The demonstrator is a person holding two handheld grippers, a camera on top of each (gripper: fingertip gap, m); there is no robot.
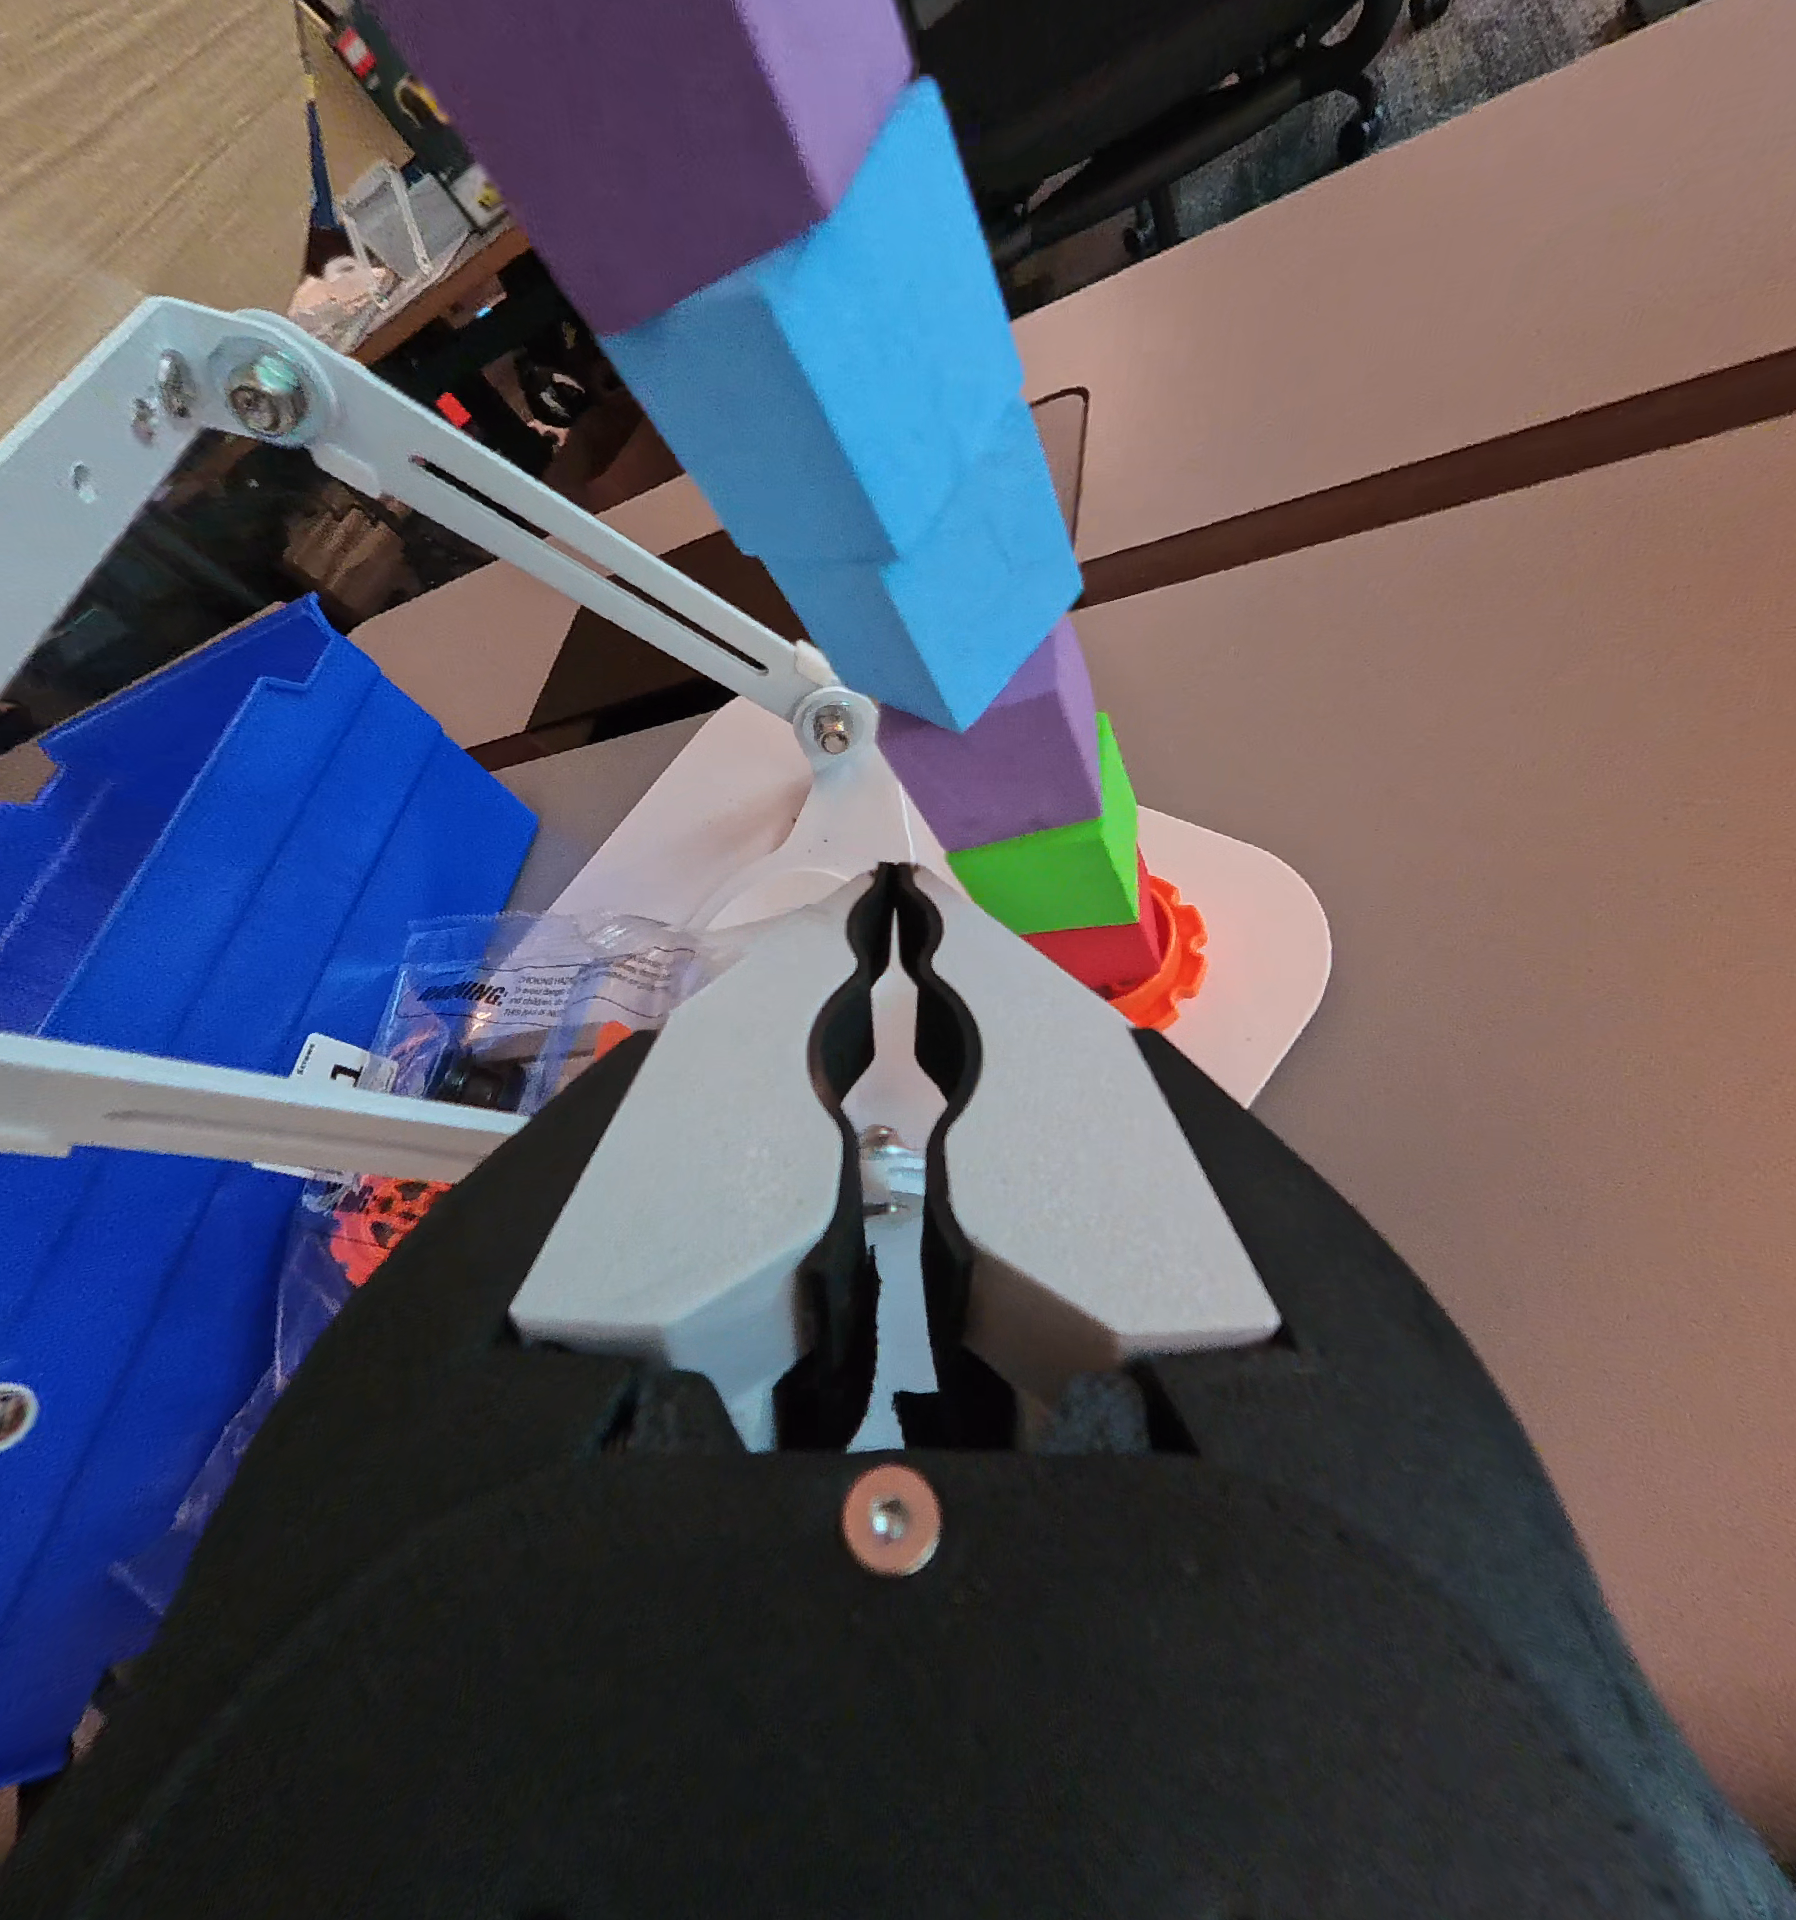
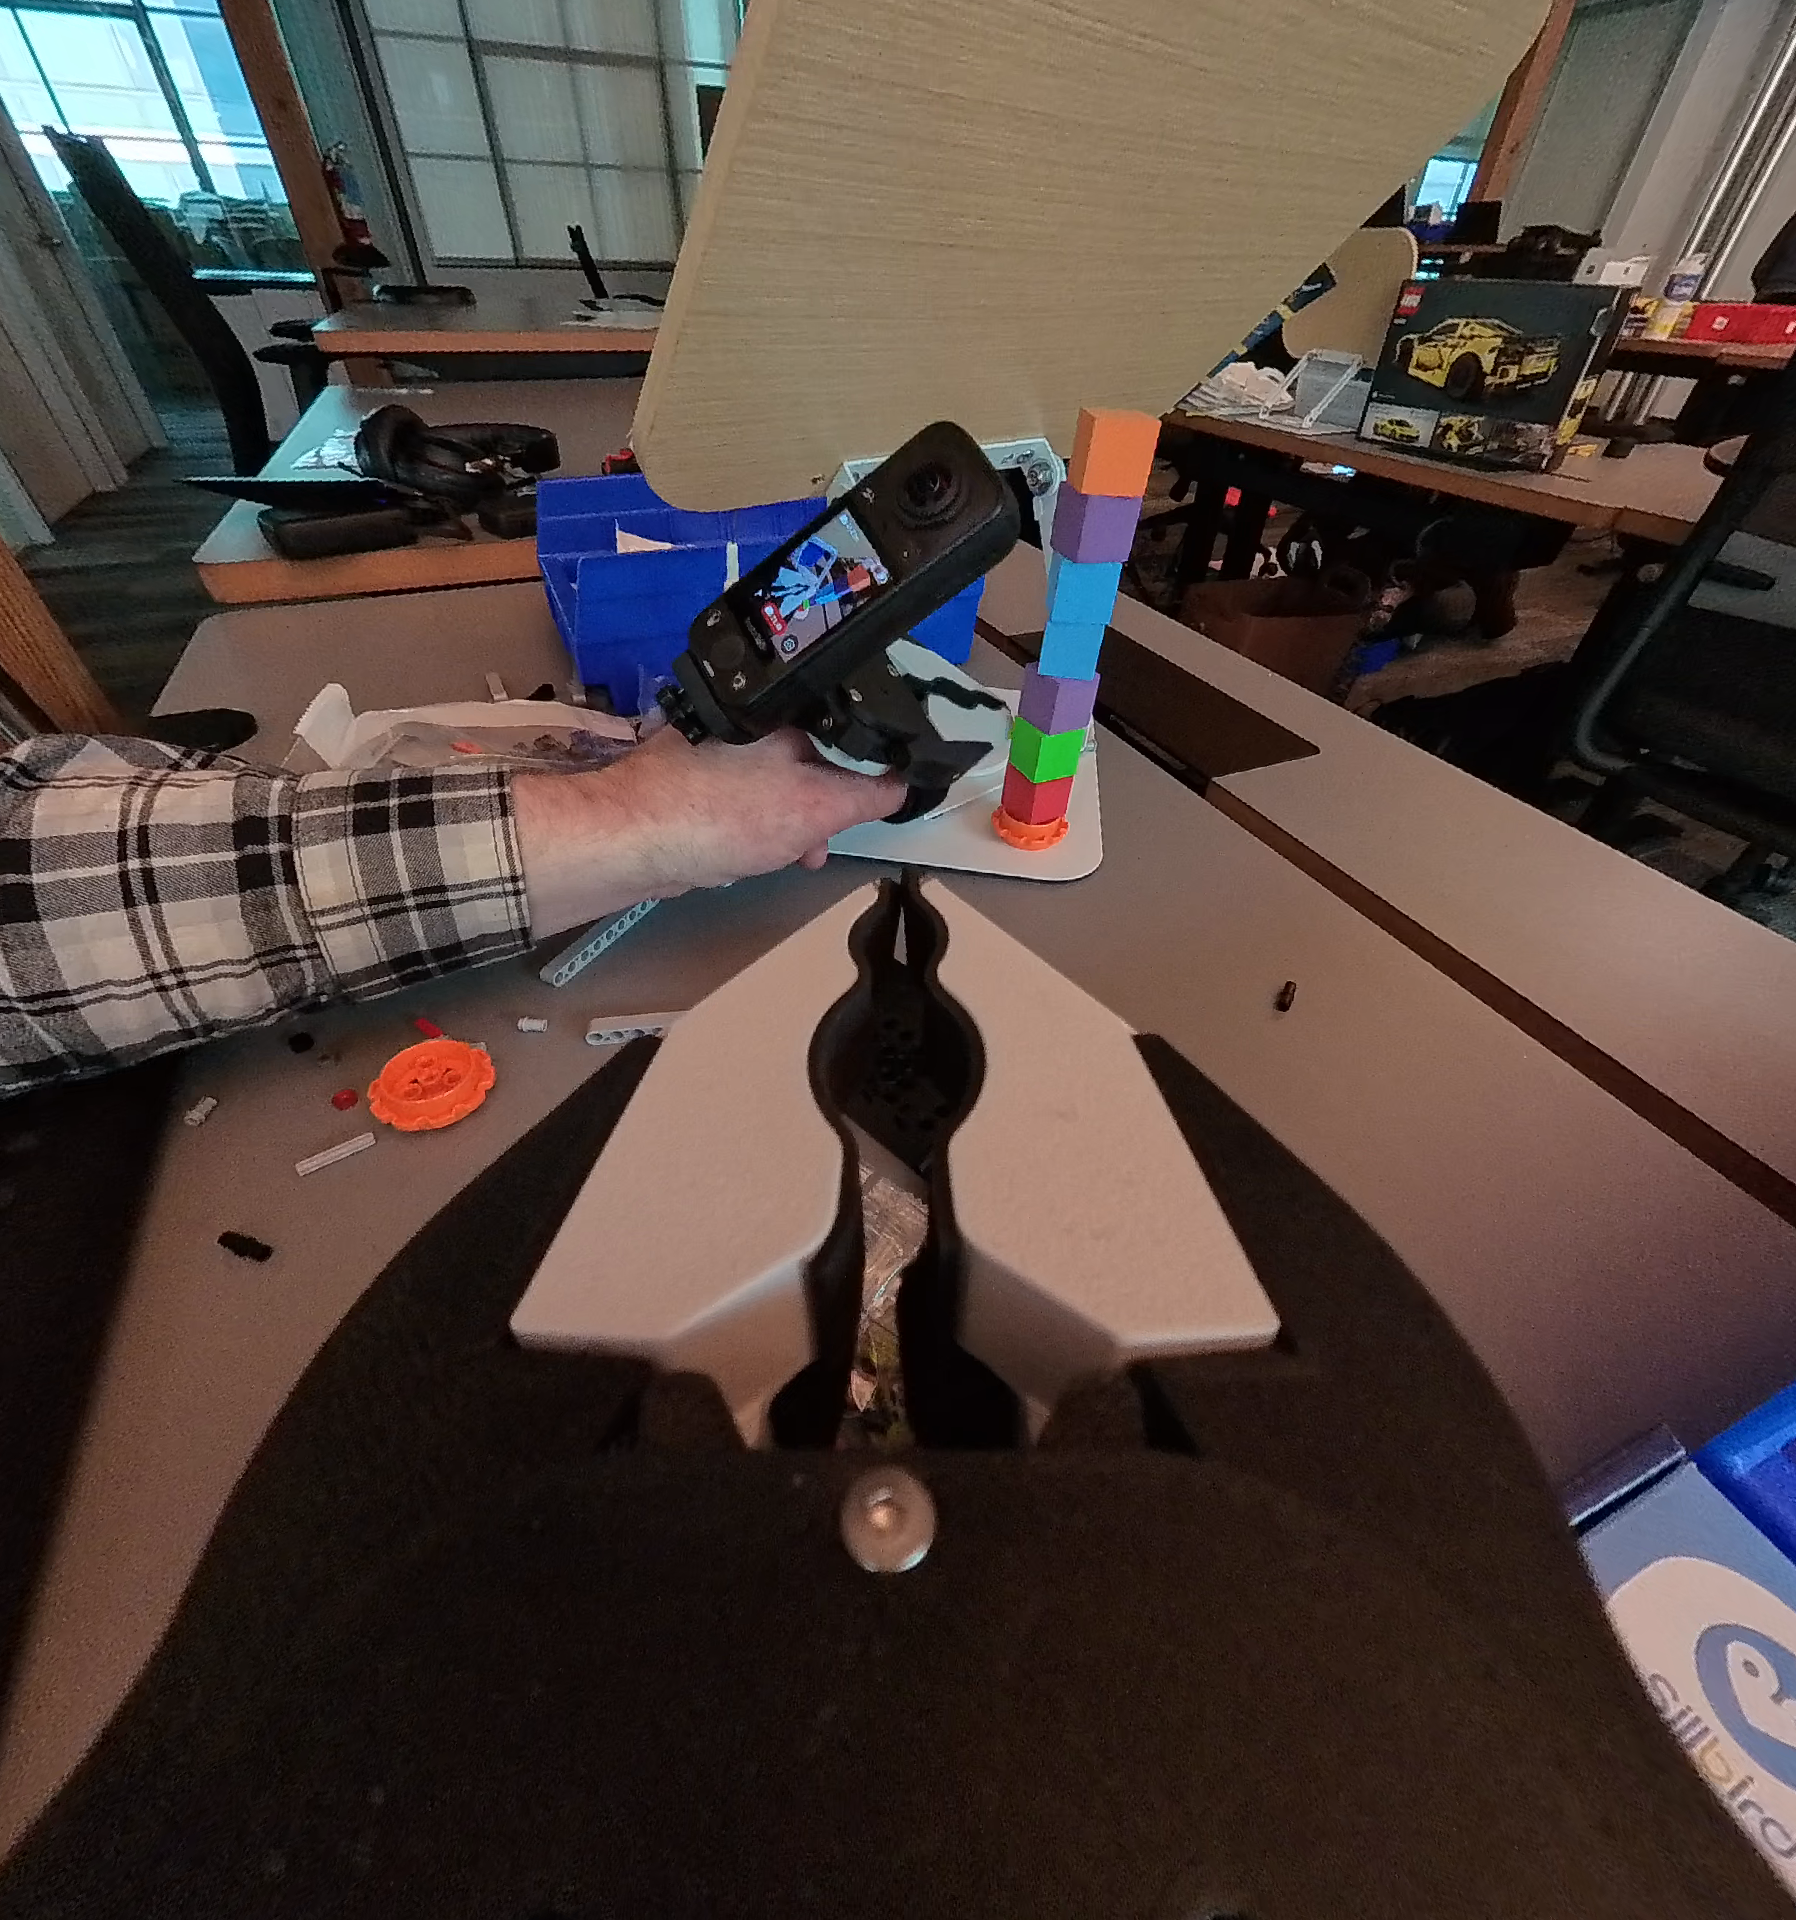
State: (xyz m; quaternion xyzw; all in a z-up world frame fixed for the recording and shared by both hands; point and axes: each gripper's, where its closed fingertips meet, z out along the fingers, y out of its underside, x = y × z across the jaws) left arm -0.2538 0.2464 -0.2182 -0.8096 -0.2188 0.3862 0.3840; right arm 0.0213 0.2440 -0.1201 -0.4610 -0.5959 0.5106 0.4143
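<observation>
A tower of foam cubes stands on an orange gear wheel, on the white base of a stand. From the bottom it is red, green, purple, two blue, purple, orange. In the left wrist view the tower rises just right of my left gripper. That gripper is shut on the stand's thin white bracket, which runs between the pads. A hand holds it low beside the tower. My right gripper is shut above the table on a clear plastic bag with a black holed part in it.
A blue bin and a clear bag of parts lie left of the stand. The stand's wooden board tilts overhead. An orange gear, grey beams and small loose parts lie front left. A box sits at the lower right. Tip to tip, the grippers are about 30 centimetres apart. To reach the orange gear in a straight line is about 20 centimetres for my right fingers, about 30 centimetres for my left.
</observation>
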